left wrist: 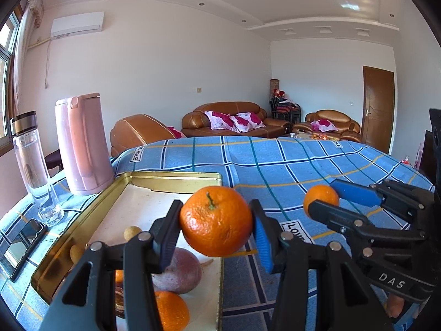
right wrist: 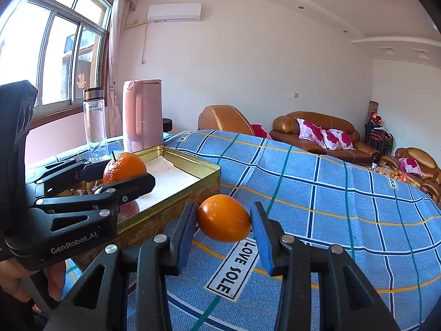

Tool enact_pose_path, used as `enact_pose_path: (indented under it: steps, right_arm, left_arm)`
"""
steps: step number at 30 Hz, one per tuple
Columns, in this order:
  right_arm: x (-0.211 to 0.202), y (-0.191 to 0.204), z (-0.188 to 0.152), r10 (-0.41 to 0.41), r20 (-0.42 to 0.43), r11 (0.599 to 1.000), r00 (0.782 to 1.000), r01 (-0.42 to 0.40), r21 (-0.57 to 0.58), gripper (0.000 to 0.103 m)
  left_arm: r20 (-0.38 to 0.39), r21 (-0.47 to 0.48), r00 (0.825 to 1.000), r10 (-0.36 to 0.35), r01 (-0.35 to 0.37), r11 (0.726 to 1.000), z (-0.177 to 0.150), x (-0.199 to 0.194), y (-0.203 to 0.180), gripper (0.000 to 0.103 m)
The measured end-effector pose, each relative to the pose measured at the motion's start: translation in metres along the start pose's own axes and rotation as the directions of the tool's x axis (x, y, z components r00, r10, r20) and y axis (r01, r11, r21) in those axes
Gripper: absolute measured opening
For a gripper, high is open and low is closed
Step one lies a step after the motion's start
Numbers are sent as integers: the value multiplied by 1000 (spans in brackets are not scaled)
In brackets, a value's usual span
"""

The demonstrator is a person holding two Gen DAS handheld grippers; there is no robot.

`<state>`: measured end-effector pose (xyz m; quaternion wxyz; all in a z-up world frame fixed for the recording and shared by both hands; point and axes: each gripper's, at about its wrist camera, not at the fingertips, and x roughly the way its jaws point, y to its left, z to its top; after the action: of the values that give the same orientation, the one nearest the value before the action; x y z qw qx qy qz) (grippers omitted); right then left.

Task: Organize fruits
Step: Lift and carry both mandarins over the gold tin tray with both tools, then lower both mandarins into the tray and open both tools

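Observation:
My left gripper is shut on a stemmed orange and holds it above the right rim of the gold tin tray. It also shows in the right wrist view, with its orange. My right gripper is shut on a smaller smooth orange, held above the blue checked cloth just right of the tray. In the left wrist view the right gripper holds that orange. In the tray lie another orange, a purplish fruit and two small tan fruits.
A pink kettle and a clear bottle stand behind the tray on the left. A phone lies at the left table edge. The blue checked cloth covers the table to the right. Brown sofas stand beyond.

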<state>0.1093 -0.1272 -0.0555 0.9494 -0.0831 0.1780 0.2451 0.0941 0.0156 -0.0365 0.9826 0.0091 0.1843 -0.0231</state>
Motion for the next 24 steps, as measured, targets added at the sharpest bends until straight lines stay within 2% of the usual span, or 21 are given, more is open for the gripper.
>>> enact_pose_path:
  steps: [24]
  right_arm:
    - [10, 47, 20, 71, 13, 994, 997, -70, -80, 43]
  left_arm:
    - [10, -43, 996, 89, -88, 995, -6, -20, 53, 50]
